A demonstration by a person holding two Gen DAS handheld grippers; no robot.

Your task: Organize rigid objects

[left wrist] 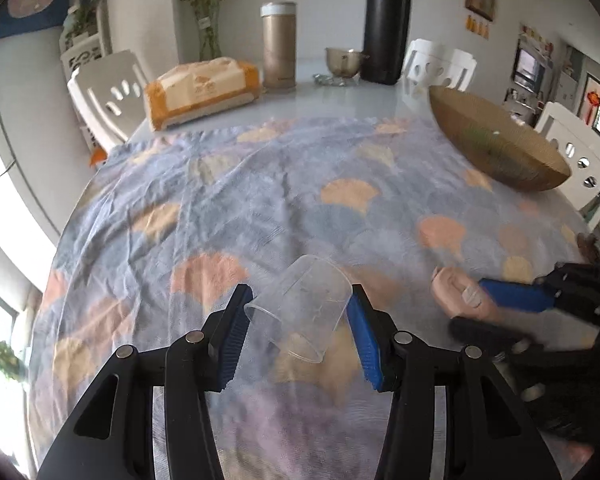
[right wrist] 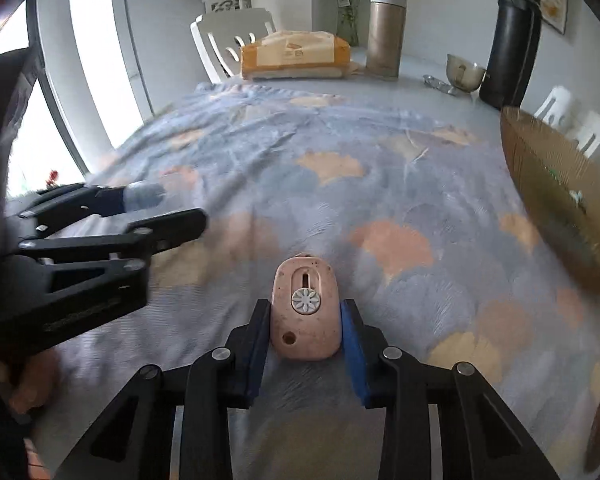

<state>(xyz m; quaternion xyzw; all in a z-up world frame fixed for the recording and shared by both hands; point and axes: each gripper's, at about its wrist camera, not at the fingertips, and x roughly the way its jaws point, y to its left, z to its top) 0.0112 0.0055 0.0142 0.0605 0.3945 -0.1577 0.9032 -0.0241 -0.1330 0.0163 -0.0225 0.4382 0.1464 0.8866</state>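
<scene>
Left claw is pinching a cup, right claw pinching a pink case; next, likely carrying both to the basket, beyond the case.

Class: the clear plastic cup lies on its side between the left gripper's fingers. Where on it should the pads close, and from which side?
Grip the clear cup across its mid-wall, coming from above and the near side, as the left gripper does. It lies tilted, mouth toward the camera, so the curved sides face the pads; squeeze lightly, as the thin wall probably flexes.

Home dining rm: cloth-covered table w/ white chairs round it, tissue pack & flask at far end ahead.
</scene>
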